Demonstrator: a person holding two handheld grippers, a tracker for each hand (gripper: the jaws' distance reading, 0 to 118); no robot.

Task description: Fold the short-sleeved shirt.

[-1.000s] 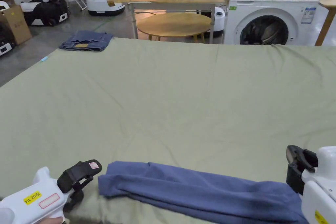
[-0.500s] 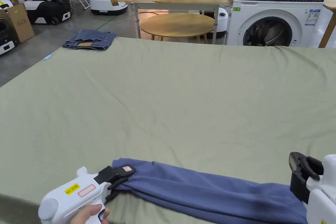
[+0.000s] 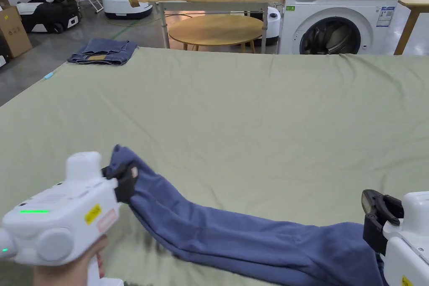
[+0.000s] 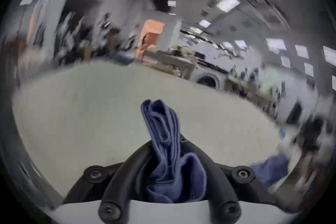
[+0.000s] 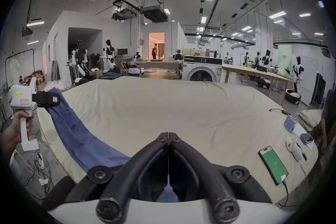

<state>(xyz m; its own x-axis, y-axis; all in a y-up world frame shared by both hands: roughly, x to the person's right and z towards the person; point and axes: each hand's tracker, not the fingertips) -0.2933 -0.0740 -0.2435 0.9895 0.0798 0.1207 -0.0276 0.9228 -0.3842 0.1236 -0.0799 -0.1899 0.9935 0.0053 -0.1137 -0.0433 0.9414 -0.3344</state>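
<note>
Head view: left gripper now clamped on left end of blue shirt, raised off green sheet versus half second back; final fold likely starting. One shirt, two grippers.
Left gripper view: bunched hem pinched.
Right gripper view: right gripper closed, holding nothing evident.

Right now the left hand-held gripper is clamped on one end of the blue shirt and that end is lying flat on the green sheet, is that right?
Not quite. The left hand-held gripper is clamped on one end of the blue shirt, but that end is lifted off the green sheet, not lying flat. The right gripper view shows the cloth sloping up from the bed to the jaws.
</note>
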